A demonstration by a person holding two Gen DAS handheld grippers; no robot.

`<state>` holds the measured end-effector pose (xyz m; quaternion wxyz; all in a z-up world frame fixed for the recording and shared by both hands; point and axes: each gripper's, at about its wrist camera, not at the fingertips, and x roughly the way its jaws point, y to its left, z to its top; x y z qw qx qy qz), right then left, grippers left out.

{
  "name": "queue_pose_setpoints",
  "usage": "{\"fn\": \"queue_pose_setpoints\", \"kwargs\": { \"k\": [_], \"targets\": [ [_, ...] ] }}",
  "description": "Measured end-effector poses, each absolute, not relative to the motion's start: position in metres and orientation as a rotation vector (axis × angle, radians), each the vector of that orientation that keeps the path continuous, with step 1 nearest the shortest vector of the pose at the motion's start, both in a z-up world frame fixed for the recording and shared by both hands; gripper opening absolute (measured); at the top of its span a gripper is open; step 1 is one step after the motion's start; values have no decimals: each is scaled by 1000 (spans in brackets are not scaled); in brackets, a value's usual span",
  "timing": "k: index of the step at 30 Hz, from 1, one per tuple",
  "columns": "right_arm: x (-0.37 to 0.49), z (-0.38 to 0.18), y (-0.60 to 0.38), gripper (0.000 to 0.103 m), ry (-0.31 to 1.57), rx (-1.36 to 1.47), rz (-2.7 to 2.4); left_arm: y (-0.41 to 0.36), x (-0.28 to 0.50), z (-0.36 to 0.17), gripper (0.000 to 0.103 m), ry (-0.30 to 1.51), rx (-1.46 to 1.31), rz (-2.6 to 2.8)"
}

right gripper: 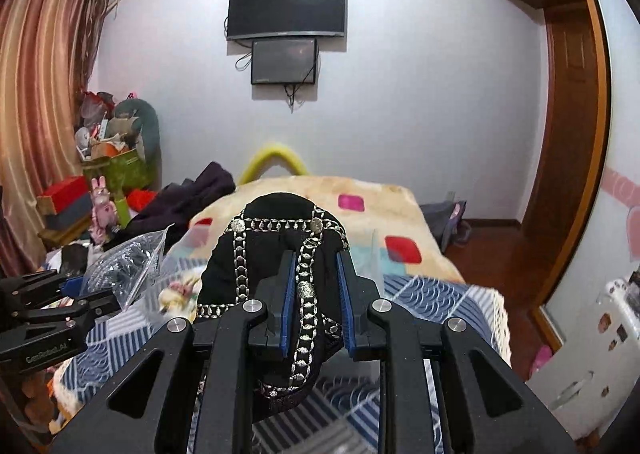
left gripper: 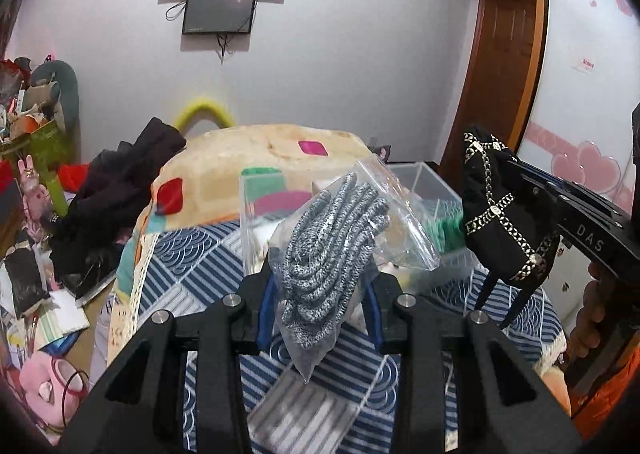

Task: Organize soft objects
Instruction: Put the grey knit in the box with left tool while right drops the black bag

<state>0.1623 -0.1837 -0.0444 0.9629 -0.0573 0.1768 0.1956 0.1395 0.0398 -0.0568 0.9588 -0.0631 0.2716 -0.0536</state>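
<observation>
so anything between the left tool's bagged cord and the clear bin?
Nothing visible. The left tool holds the bagged cord up over the bed, with the clear bin just behind; the black headband hangs off to the right.

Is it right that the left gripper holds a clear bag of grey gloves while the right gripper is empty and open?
Not quite. The right gripper is not empty: it is shut on a black scarf with a silver chain pattern, as the right wrist view shows. The left gripper does hold the bag of grey gloves.

"DAS" in white on the right tongs point(left gripper: 505, 162) body, "GenRobot.AI" in small print on the left tongs point(right gripper: 86, 296) body; wardrobe door label point(left gripper: 588, 64) unreadable.
</observation>
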Motion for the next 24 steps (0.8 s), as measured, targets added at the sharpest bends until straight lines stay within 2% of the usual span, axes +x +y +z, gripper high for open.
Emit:
{"fn": "queue_pose_setpoints", "kwargs": {
  "k": [6,17,21,24],
  "targets": [
    [186,-47,-174,18,357,-130,357,35,171,-64,37,593,-132,-115],
    [222,-85,-167,19,503,-175,350,21,221,-100,37,704,-106,-140],
    [230,-96,-161,26,555,-203,355,20,221,-106,48,717,-103,-136],
    [227,-95,-165,27,559,-204,353,23,218,-105,55,713,-122,-143]
  ]
}}
